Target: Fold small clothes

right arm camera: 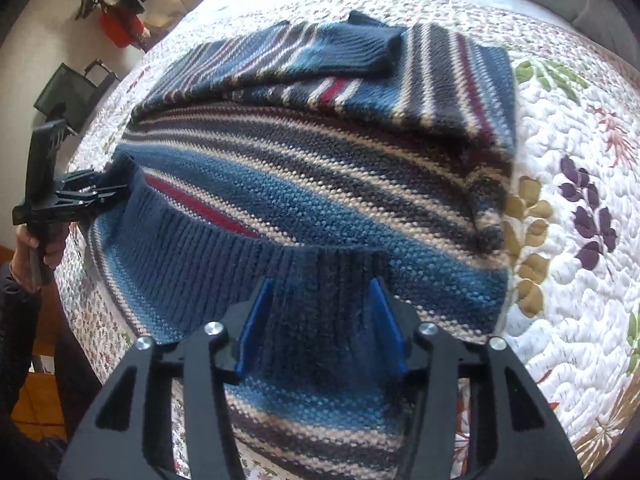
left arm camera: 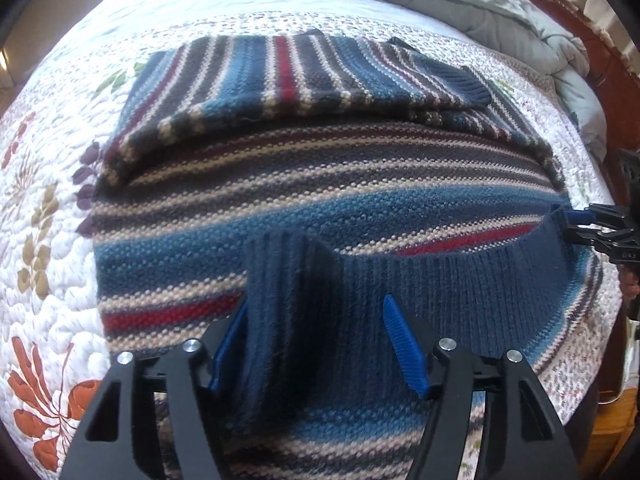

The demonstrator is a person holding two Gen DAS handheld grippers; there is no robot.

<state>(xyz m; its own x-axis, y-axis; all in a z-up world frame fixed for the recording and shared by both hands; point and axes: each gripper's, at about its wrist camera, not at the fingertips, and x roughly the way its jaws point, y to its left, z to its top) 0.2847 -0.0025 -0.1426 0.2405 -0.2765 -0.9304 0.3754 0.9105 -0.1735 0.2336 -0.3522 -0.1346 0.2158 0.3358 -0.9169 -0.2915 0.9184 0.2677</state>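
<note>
The striped sweater (left arm camera: 320,208) lies across the floral quilt (left arm camera: 44,264), sleeves folded over its far half. At the left, the left gripper (left arm camera: 316,344) has its fingers apart around the navy hem (left arm camera: 460,276), the ribbing bunched between them. At the right, the right gripper (right arm camera: 320,320) likewise straddles the hem, seemingly unclamped. Risk: lifting before both close could let the hem slip and undo the sleeves
</note>
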